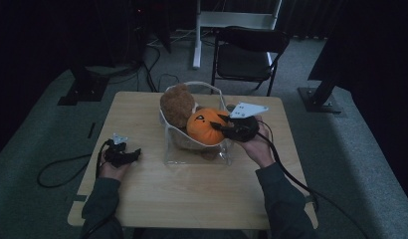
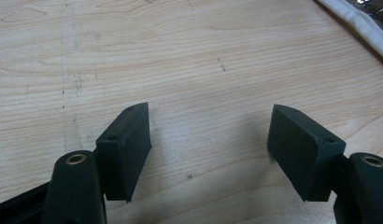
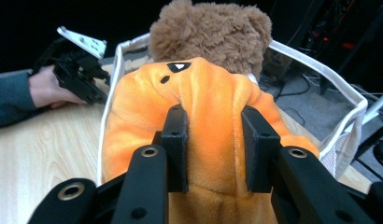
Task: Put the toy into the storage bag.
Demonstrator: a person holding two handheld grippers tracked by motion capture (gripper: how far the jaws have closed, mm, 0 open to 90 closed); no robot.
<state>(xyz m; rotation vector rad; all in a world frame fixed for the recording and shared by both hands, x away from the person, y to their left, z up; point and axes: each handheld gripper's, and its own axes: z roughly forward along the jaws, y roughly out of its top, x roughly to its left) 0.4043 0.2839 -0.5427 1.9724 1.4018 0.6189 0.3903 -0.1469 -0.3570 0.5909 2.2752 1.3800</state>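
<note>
High view has a light wood table (image 1: 192, 189) on grey carpet, dark room, folding chair (image 1: 247, 52) behind. Right gripper (image 3: 213, 144) pinches the orange pumpkin plush (image 3: 213, 107) in the clear bag (image 1: 196, 154) mid-table beside a brown teddy (image 1: 177, 104). Left gripper (image 2: 208, 149) rests empty, jaws wide apart.

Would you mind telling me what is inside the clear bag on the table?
Inside the clear bag, an orange pumpkin plush and a brown teddy bear stick out of the top. The right tool pinches the plush. The toys cover whatever lies at the bottom.
</note>
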